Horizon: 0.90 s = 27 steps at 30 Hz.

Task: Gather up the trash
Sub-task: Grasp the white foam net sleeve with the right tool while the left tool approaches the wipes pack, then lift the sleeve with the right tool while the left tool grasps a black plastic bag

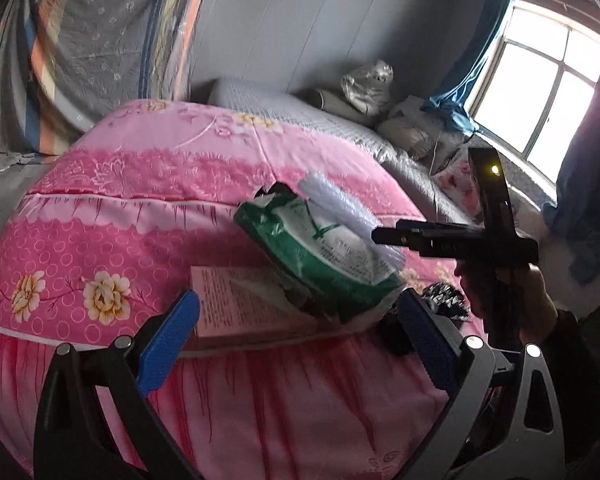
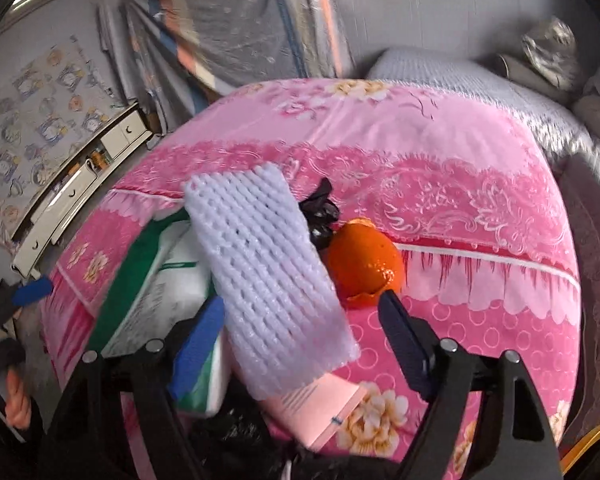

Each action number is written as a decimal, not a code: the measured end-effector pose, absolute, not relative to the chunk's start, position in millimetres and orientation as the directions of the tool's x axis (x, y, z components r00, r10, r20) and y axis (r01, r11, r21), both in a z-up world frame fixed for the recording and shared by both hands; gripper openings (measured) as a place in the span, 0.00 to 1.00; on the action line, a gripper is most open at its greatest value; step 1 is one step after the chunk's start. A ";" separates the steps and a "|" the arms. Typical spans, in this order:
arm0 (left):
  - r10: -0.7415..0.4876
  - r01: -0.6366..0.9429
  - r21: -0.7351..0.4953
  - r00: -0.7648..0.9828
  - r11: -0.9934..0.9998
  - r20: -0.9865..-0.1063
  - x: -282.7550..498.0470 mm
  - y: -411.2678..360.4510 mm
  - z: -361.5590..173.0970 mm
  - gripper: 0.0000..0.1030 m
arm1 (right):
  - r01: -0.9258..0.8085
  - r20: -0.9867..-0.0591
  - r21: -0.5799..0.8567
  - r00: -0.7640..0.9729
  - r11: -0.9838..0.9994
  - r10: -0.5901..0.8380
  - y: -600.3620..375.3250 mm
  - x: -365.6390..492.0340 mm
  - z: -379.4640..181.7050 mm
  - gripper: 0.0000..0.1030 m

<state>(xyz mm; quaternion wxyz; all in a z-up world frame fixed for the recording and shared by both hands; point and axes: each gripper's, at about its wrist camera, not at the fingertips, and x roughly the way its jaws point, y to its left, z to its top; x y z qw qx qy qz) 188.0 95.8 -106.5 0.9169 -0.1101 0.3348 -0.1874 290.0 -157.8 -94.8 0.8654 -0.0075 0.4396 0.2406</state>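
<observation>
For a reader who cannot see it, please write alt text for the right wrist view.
The open right hand-held gripper frames a white foam net sleeve lying over a green-and-white packet on a pink floral quilt. Orange peel and pink paper lie nearby.

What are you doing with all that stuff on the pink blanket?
A person is collecting trash off the pink quilt. The right tool is open around a white foam fruit net lying over a green and white wrapper. The left tool hangs open near a pink paper. An orange peel and crumpled black plastic lie beside them. Nothing is gripped yet.
</observation>
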 end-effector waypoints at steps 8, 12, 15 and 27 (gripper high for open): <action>-0.417 0.308 -0.282 0.674 0.909 -0.610 191.4 71.5 -109.8 0.92 | -0.431 -0.742 0.235 0.499 0.871 0.447 -158.5 287.6 -93.5 0.27; -0.435 0.348 -0.263 0.662 0.900 -0.610 189.0 57.7 -107.4 0.92 | -0.430 -0.688 0.303 0.519 0.851 0.507 -178.9 275.1 -78.6 0.26; -0.453 0.407 -0.222 0.662 0.886 -0.597 184.4 42.6 -102.1 0.92 | -0.412 -0.635 0.362 0.549 0.836 0.545 -203.6 261.5 -65.5 0.26; -0.594 0.742 -0.036 0.506 0.670 -0.625 181.8 -60.6 -100.3 0.92 | -0.306 -0.508 0.474 0.671 0.826 0.540 -316.5 173.9 -45.2 0.26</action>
